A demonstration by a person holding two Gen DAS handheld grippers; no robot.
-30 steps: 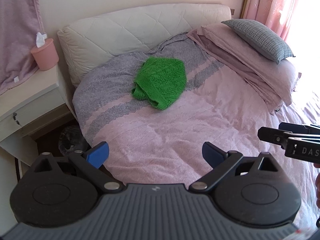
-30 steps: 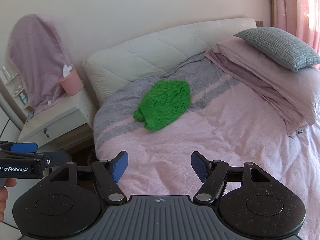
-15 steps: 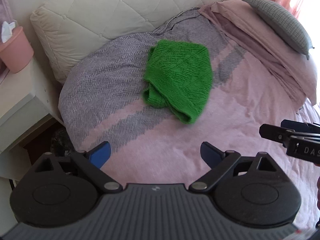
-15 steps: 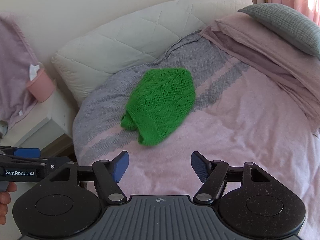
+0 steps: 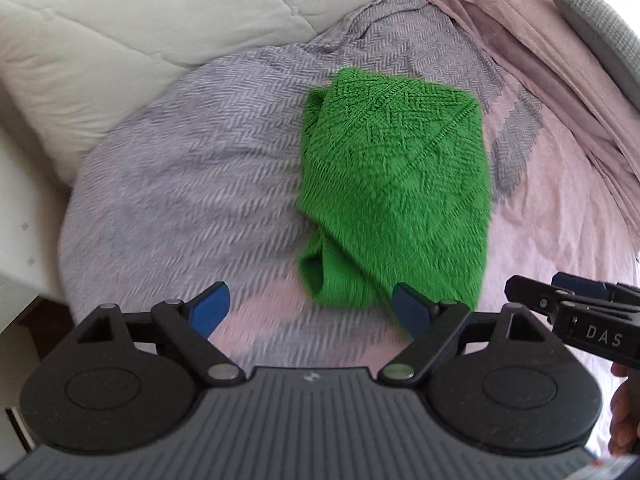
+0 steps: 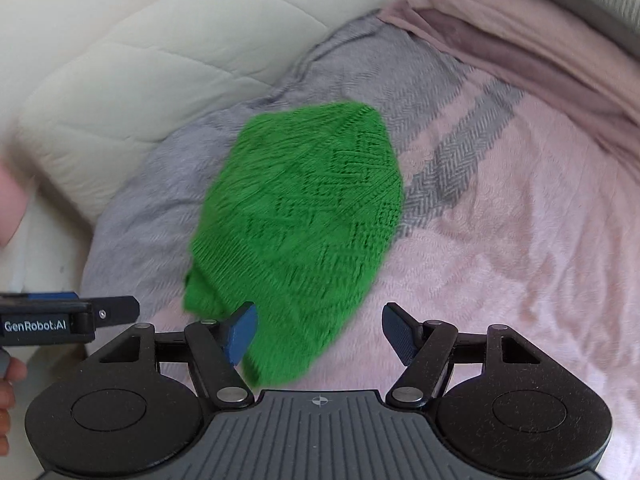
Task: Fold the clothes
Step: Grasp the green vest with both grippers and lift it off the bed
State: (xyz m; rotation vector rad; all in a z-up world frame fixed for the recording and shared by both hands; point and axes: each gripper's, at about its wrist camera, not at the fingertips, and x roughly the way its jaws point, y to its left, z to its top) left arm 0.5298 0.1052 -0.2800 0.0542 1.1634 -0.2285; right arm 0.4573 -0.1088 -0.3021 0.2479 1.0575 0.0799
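Note:
A green knitted garment (image 5: pixel 394 184) lies loosely bunched on the bed, seen again in the right wrist view as the same green knit (image 6: pixel 304 220). My left gripper (image 5: pixel 310 310) hangs above its near left corner, jaws wide and closing, with nothing pressed between the blue pads. My right gripper (image 6: pixel 318 334) hovers over the garment's near end, jaws apart and clear of the cloth. The right gripper's fingers (image 5: pixel 568 304) also show at the right edge of the left wrist view.
A pink and grey herringbone bedspread (image 5: pixel 180 184) covers the bed. A cream quilted headboard cushion (image 5: pixel 160 12) runs along the back. Folded mauve bedding (image 5: pixel 560 64) and a grey pillow (image 5: pixel 600 28) lie at the right. A white nightstand (image 5: pixel 20 220) stands on the left.
Both grippers have come down and forward toward the green garment, which now looms much larger. The left jaws have narrowed a little.

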